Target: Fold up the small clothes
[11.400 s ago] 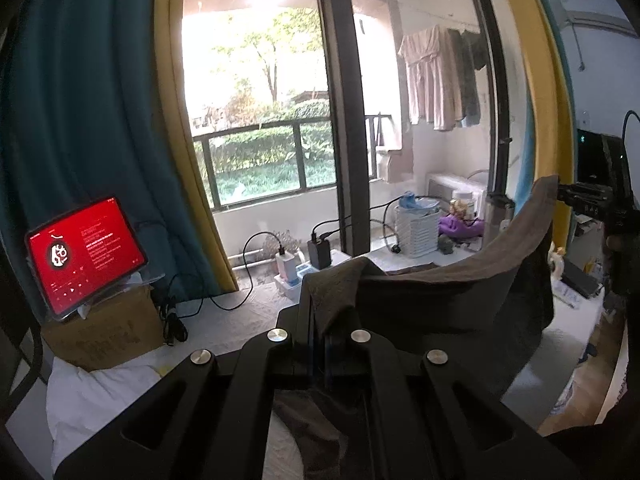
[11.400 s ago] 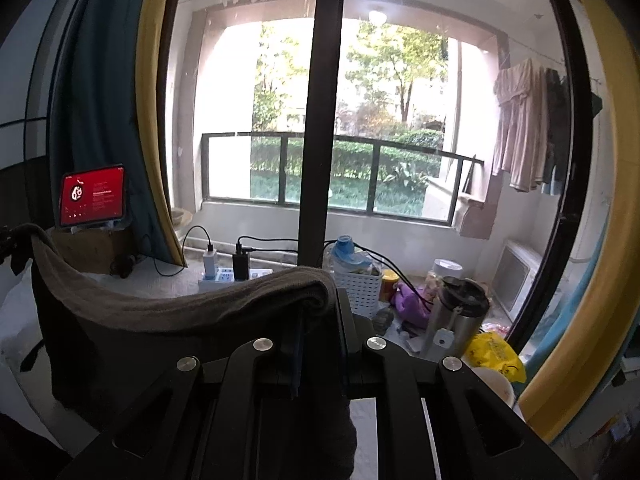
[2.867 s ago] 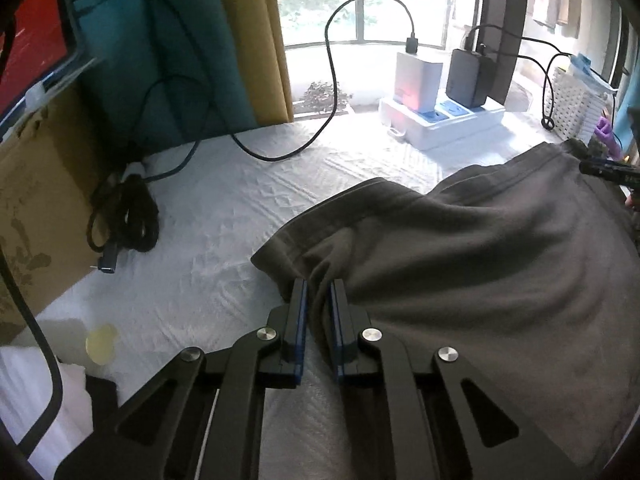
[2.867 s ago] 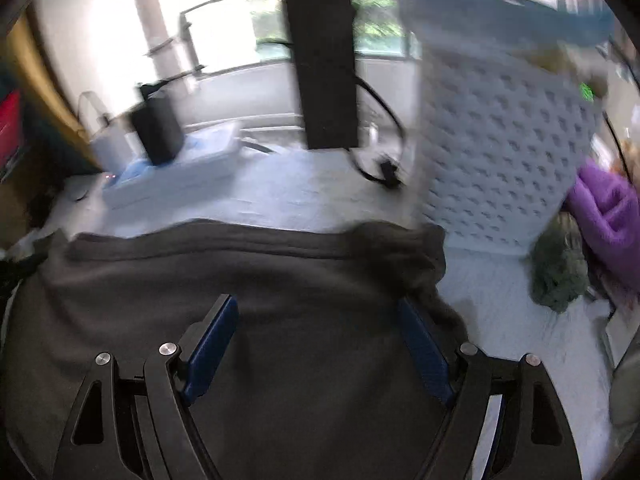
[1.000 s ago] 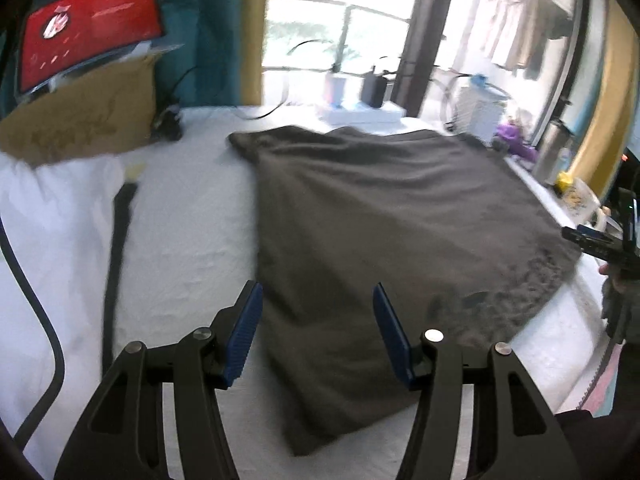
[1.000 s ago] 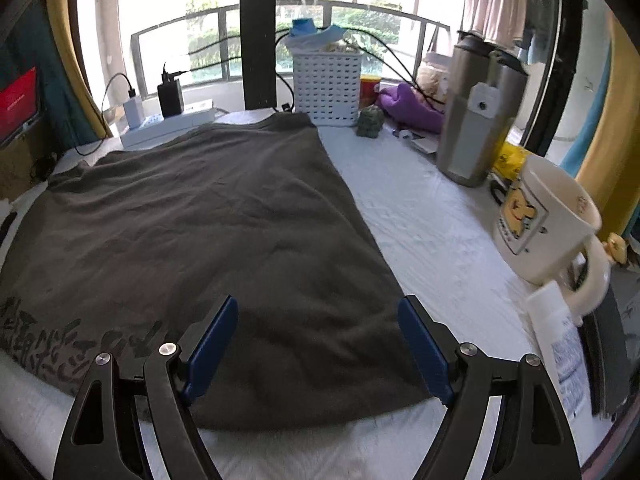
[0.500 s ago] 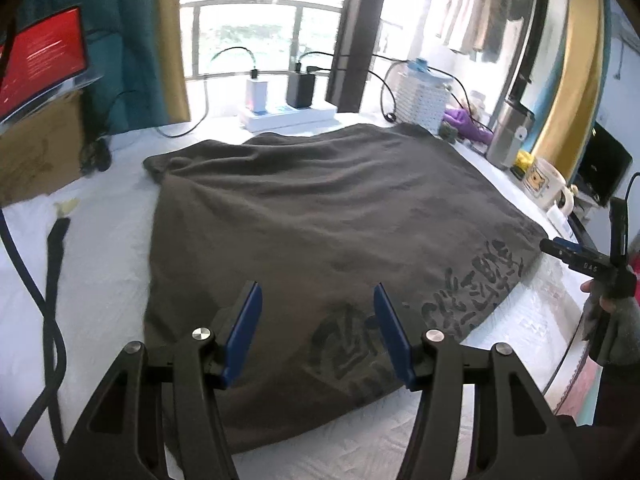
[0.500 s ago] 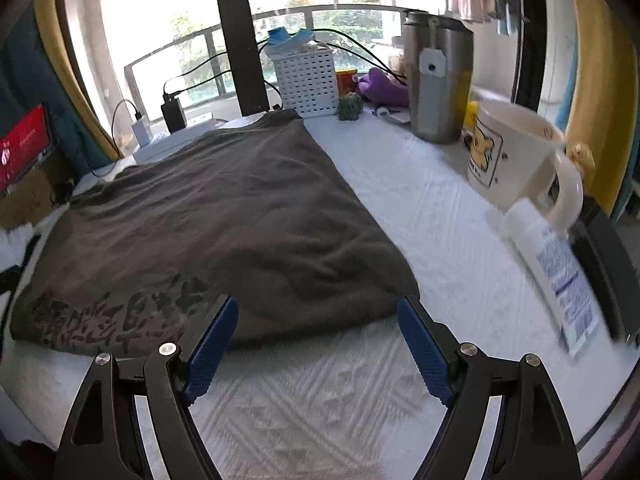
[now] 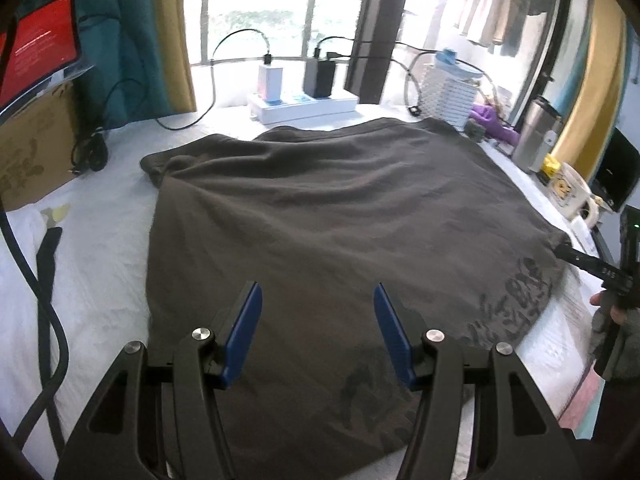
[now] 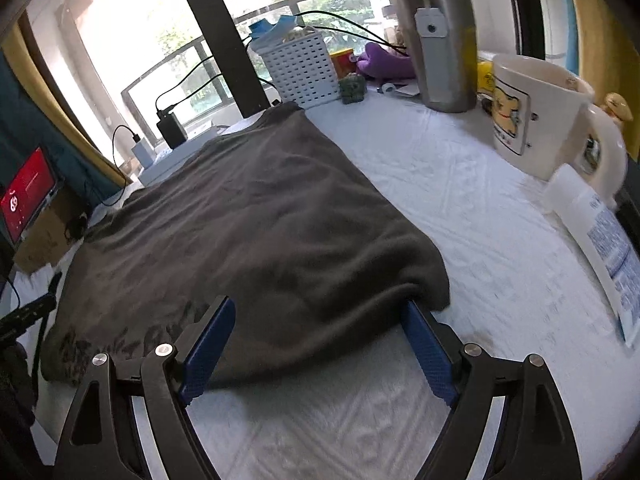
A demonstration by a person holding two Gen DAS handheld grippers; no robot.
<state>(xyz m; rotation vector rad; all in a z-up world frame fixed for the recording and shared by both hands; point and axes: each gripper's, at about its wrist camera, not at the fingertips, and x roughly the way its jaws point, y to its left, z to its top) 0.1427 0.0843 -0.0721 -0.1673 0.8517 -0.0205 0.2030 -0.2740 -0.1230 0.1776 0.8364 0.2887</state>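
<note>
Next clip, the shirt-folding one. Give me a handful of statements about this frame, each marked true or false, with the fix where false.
1. The dark grey T-shirt lies spread flat on the white bed cover. True.
2. The left gripper is clamped on the shirt's hem. False: its jaws stand apart above the fabric, pinching nothing.
3. The right gripper has its jaws on either side of a shirt corner, opening, gripping nothing. True.
4. The white basket sits on top of the shirt. False: it stands on the cover beyond the shirt's far edge.
5. A cartoon mug stands on the cover, apart from the shirt. True.
6. The tablet shows a blue screen. False: its screen is red.
</note>
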